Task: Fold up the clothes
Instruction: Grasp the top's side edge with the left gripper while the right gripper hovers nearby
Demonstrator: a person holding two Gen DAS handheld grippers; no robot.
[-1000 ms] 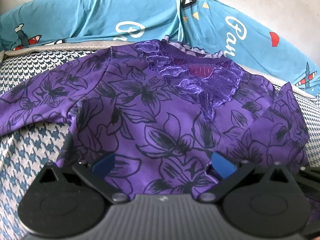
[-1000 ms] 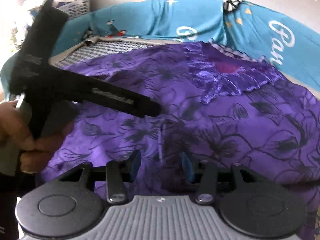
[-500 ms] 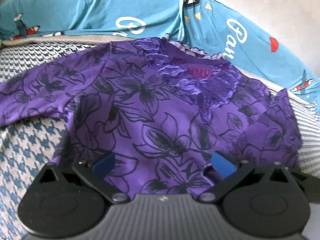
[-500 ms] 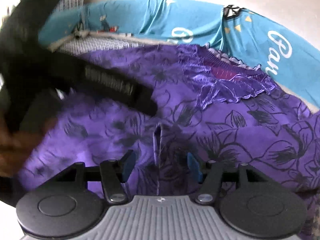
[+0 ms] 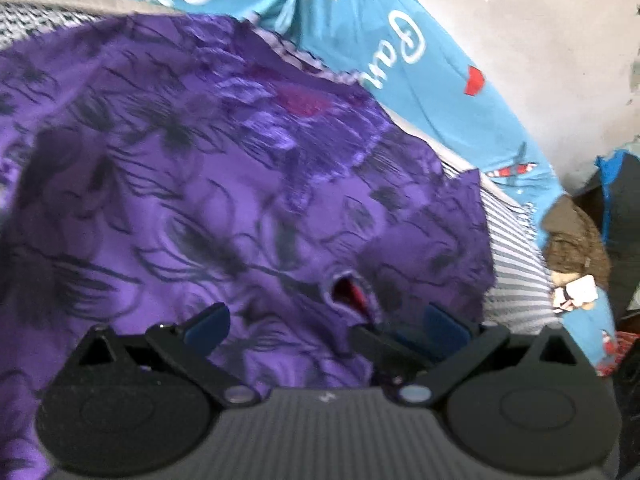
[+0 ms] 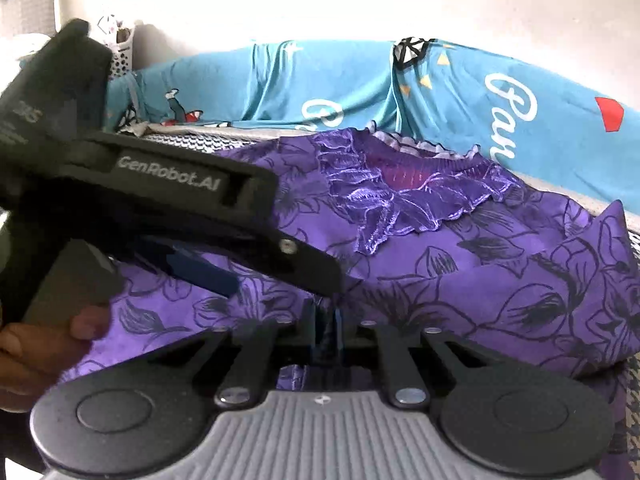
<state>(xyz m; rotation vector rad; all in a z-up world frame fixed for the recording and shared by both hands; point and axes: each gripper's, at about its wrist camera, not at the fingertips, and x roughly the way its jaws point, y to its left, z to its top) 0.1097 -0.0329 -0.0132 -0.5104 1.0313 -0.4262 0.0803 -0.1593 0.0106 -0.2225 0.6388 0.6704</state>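
A purple shirt (image 5: 224,200) with black flower print and a lace collar (image 6: 404,200) lies spread on the bed. In the right wrist view my right gripper (image 6: 326,320) is shut on a raised fold of the shirt near its lower middle. That pinched fold (image 5: 348,292) shows in the left wrist view, red inside, just ahead of my left gripper (image 5: 326,324). The left gripper is open with blue pads (image 5: 208,322) wide apart above the cloth, nothing between them. From the right wrist view the left gripper (image 6: 286,284) reaches in from the left, held by a hand (image 6: 40,344).
A teal bedsheet (image 6: 320,80) with white lettering is bunched along the back against a white wall. Houndstooth bed cover (image 5: 516,272) shows at the shirt's right edge. A white basket (image 6: 120,52) stands at the far left. Brown clutter (image 5: 576,240) sits beyond the bed's right side.
My right gripper has closed on the upright fold of the shirt. The left gripper has swung right and closer over the shirt, staying open; its view is blurred.
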